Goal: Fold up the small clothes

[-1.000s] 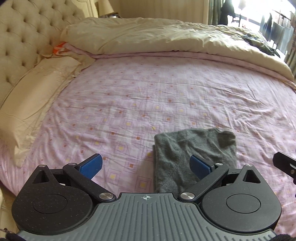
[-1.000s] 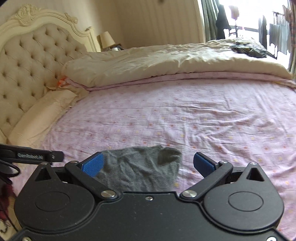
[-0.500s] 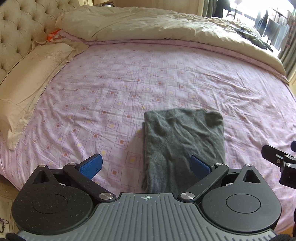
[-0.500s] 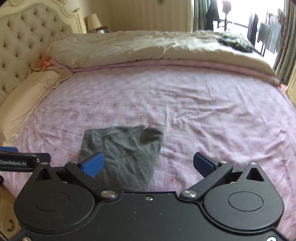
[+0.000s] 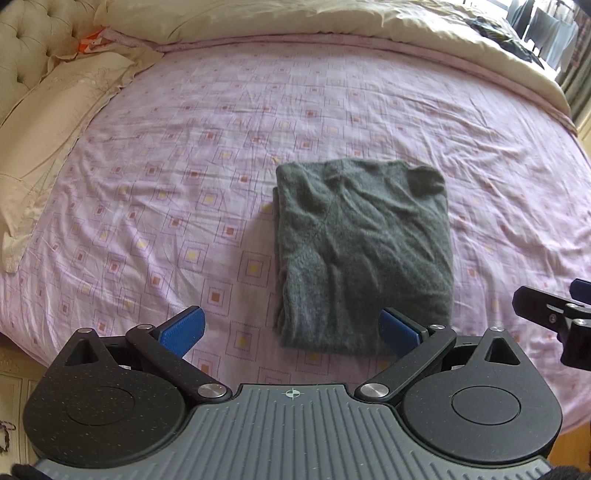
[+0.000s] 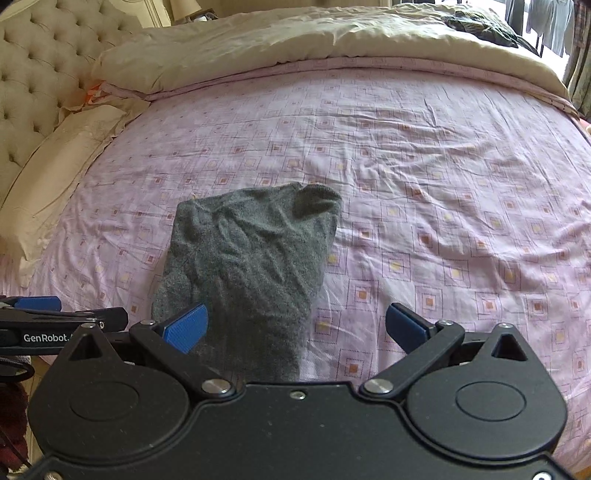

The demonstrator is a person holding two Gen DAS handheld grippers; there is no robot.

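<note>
Garment (image 5: 364, 254) on bedsheet (image 5: 184, 177); pillow (image 5: 55, 110) left.

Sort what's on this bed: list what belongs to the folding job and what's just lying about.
Job:
- grey garment, folded, flat on the sheet
- left gripper, open
- right gripper, open

Lying about:
- beige pillow
- beige duvet
- dark clothing on the duvet
- pink sheet

Folded grey sweater (image 5: 364, 251): fuzzy, matt knit. Bed sheet (image 5: 221, 155): thin, creased, printed woven cloth. Duvet (image 6: 280, 40): soft beige fabric. Headboard (image 6: 40, 66): button-tufted upholstery. Left claw (image 5: 291, 328) and right claw (image 6: 295, 326): matt black speckled plastic, ribbed blue pads (image 5: 183, 330), polished metal pivots.
</note>
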